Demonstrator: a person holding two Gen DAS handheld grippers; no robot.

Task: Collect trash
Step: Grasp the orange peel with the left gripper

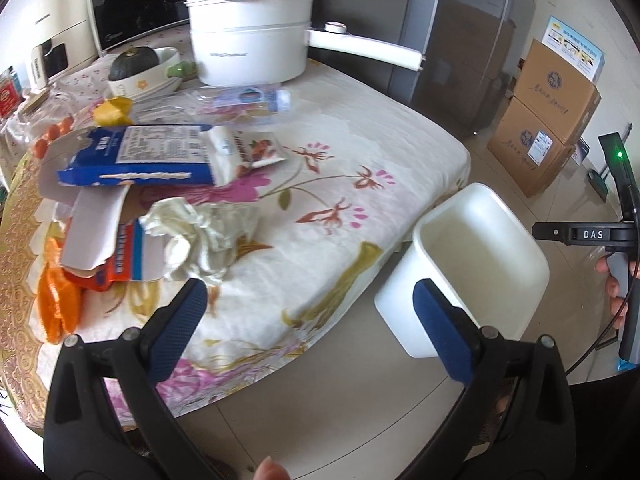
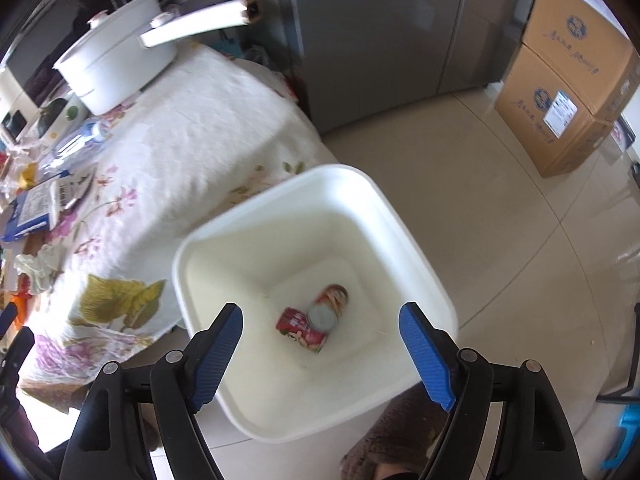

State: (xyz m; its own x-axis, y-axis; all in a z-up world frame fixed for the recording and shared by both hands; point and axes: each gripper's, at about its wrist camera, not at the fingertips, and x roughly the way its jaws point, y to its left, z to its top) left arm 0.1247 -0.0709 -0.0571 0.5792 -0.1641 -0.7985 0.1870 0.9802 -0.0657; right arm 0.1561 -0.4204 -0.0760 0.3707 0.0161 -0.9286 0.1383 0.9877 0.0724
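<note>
White bin (image 2: 320, 240) on floor beside desk (image 1: 360, 140) holds a red can (image 2: 330, 308) and red wrapper (image 2: 300, 330). Right gripper (image 2: 320, 344) above it, fingers wide, empty. Left gripper (image 1: 316, 328) open, empty. Crumpled tissue (image 1: 200, 232), blue box (image 1: 136, 156) on desk.

Left gripper (image 1: 310, 322) at the lower centre of its frame, jaws wide apart, empty. Right gripper (image 2: 322, 342) likewise spread, empty, pointing steeply down.

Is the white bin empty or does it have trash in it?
Not empty: the white bin holds a red can and a red wrapper lying on its bottom.
</note>
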